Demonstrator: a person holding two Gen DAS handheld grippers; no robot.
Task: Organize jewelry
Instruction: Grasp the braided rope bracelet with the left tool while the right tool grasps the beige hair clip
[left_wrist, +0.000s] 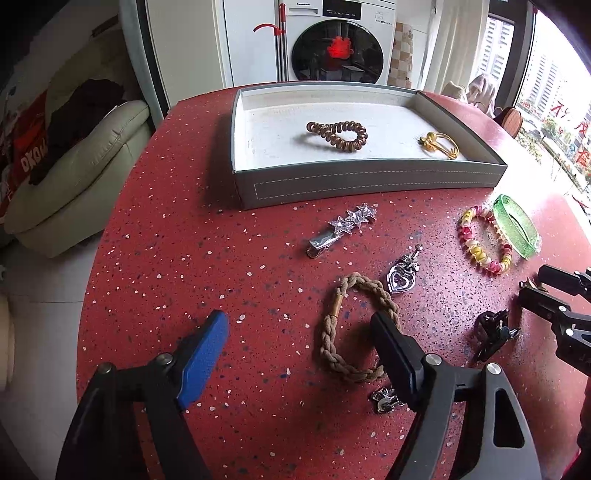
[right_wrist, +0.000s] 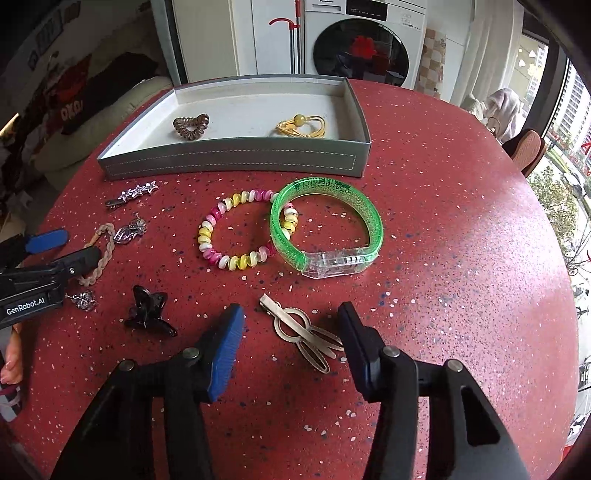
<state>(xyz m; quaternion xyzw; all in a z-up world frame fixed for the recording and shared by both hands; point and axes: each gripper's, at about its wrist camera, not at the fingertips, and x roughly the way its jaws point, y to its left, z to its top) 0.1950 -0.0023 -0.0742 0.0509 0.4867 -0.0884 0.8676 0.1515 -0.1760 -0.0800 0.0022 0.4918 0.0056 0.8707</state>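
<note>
Here the right gripper (right_wrist: 291, 332) straddles the metal clip (right_wrist: 301, 332) on the table (right_wrist: 461, 258), jaws apart, pads not touching it. At twelve o'clock lie the beads (right_wrist: 236, 230) and green bangle (right_wrist: 327, 225), the tray (right_wrist: 229, 160) beyond. The left gripper (left_wrist: 299, 343) is spread wide, its right finger over the rope bracelet (left_wrist: 351, 325), nothing held.

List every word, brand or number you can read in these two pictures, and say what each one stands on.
"GenRobot.AI": white letters on the black body of the left claw.
"Panasonic": small, only just legible, on the white washing machine.
Washer panel print, the red cloth's white letters and the red window characters: too blurred or cut off to read.
</note>
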